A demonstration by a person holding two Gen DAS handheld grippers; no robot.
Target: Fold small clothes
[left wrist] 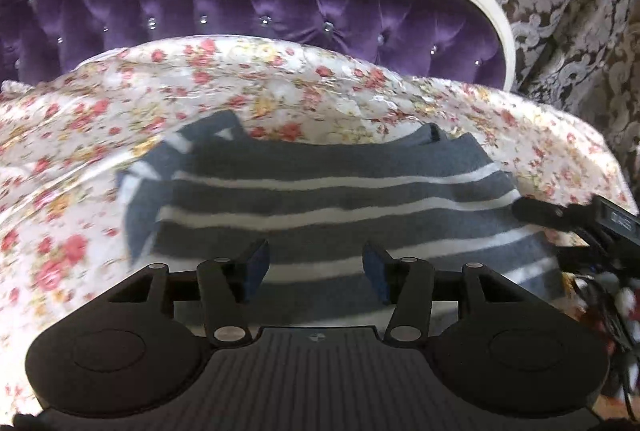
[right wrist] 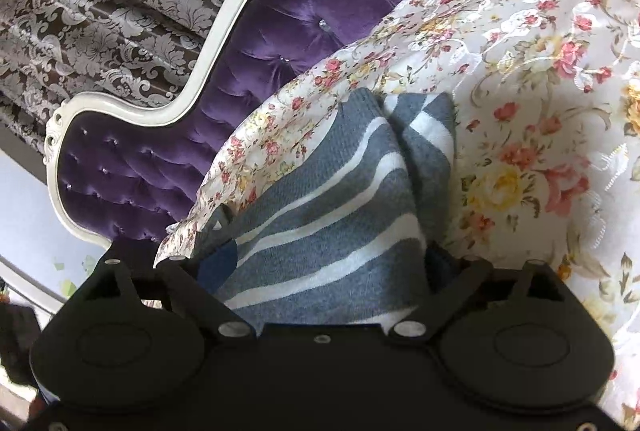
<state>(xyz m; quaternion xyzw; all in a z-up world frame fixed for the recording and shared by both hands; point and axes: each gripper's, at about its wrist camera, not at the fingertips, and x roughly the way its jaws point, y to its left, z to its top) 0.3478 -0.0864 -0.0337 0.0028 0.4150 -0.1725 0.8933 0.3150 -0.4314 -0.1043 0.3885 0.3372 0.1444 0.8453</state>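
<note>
Floral bedspread (left wrist: pixel 80 135) before purple headboard (left wrist: pixel 240 11) | striped sweater (left wrist: pixel 340 199) lies flat mid-bed | left gripper (left wrist: pixel 316 267) released, hovering | right gripper (right wrist: pixel 332 267) spread around sweater's right edge | mid-fold; next likely clench, carry edge across.

**Grey Stripes on a Flowered Spread**

The sweater (left wrist: pixel 336 191) is showing grey with white stripes. The bedspread (left wrist: pixel 80 135) is wearing pink, red and yellow roses on white. The headboard (right wrist: pixel 280 43) is gleaming purple, framed white. The curtain (right wrist: pixel 100 11) is displaying silver damask on brown.
</note>
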